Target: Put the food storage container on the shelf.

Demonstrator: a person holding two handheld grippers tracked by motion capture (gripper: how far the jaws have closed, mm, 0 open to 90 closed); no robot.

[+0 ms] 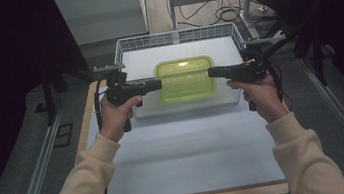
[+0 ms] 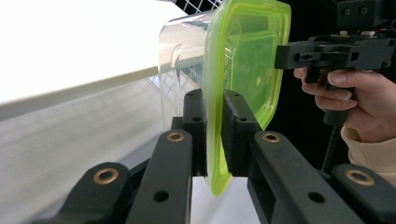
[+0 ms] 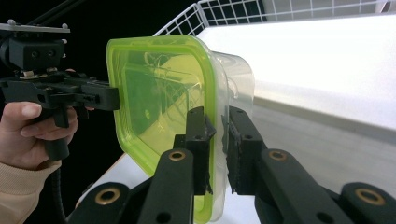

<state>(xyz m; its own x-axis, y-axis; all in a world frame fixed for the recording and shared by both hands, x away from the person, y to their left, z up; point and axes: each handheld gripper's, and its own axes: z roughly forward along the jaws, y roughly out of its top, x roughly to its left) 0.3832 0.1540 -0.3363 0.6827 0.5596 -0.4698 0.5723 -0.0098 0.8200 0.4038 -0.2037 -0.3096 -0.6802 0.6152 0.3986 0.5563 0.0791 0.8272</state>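
A white wire basket [image 1: 129, 44] stands at the far end of the table [image 1: 192, 150], which carries a pale, plain top with a wooden edge. Metal rails [image 1: 36, 175] run along both sides of the table. Beyond the basket, loose cables [image 1: 227, 14] lie on the floor.

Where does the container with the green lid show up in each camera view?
High view: green-lidded container, centre, between both grippers above the wire basket.
Left gripper view, upper centre, rim clamped.
Right gripper view, centre-left, rim clamped.
Shared landmark: the wire basket.
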